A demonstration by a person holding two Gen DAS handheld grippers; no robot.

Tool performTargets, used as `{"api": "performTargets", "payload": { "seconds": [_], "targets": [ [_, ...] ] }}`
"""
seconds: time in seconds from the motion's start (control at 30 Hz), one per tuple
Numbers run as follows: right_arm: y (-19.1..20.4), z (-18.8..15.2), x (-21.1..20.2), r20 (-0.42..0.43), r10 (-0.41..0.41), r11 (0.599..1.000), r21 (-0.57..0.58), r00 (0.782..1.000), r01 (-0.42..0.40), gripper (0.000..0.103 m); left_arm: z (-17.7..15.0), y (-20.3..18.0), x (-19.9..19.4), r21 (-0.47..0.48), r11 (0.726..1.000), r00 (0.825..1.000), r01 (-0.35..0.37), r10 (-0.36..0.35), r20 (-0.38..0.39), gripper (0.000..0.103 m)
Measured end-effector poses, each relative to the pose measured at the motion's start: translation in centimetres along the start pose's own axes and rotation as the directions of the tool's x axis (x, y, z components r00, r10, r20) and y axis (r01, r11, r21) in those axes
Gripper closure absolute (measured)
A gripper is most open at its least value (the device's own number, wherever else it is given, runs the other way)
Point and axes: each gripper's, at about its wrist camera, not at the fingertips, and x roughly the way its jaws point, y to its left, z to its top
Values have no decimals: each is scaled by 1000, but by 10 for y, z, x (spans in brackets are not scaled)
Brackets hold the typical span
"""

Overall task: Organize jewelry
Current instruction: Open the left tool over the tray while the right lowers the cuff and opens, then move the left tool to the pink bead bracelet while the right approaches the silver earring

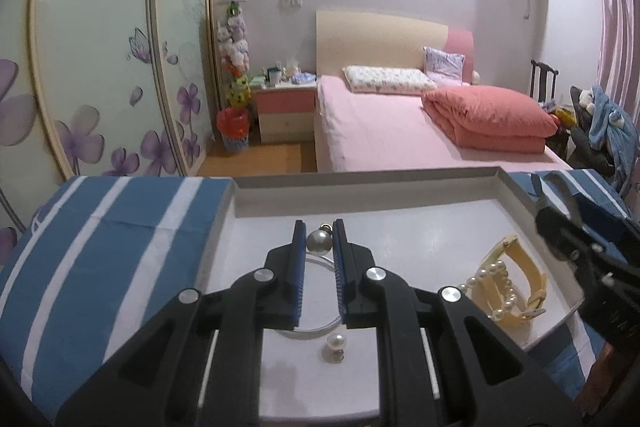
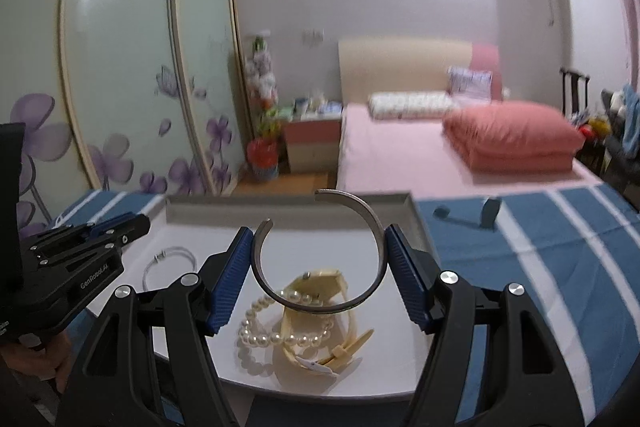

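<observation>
Task in progress. In tray on striped table: cream watch and pearl bracelet at 4 o'clock, thin wire bangle at 9 o'clock, loose pearl earring near front. Left tool pinched on large pearl earring, narrowly spread. Right tool spread wide, gripping open metal cuff bangle above tray; both pieces not yet placed.

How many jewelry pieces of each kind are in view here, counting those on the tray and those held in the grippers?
Single pearl pieces: 2, grey pearl and white pearl
Bangles: 2, open cuff and thin bangle
Pearl bracelet: 1
Watch: 1
Total: 6
</observation>
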Motion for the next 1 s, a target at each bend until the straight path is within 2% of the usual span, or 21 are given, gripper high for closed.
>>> {"api": "performTargets", "payload": {
  "seconds": [0.17, 0.2, 0.27, 0.33, 0.43, 0.7, 0.9, 1.0],
  "targets": [
    [0, -2, 14, -76, 28, 1000, 16, 997, -27, 35, -2, 0, 15, -11, 1000, 999, 15, -16, -51, 87],
    [-1, -2, 13, -74, 28, 999, 19, 997, -27, 35, -3, 0, 17, -12, 1000, 998, 20, -21, -58, 87],
    [-1, -2, 10, -66, 29, 999, 19, 997, -27, 33, -3, 1, 17, -16, 1000, 998, 23, -24, -64, 76],
    [-3, 1, 7, -59, 30, 999, 21, 998, -28, 30, -2, 3, 15, -20, 999, 998, 25, -27, -63, 71],
    [-5, 4, -3, -43, 38, 999, 35, 998, -36, 30, 0, 6, 7, -25, 999, 998, 29, -30, -56, 70],
    [-6, -1, -49, 1, 61, 997, 40, 998, -61, 30, -13, 22, -47, -27, 999, 999, 43, -44, -14, 70],
    [3, -13, -92, 24, 80, 996, 25, 997, -80, 30, -40, 26, -99, 14, 996, 996, 87, -87, -1, 70],
    [6, -24, -114, 34, 87, 996, 15, 996, -88, 30, -58, 25, -119, 33, 992, 992, 122, -121, -20, 70]
  ]
}}
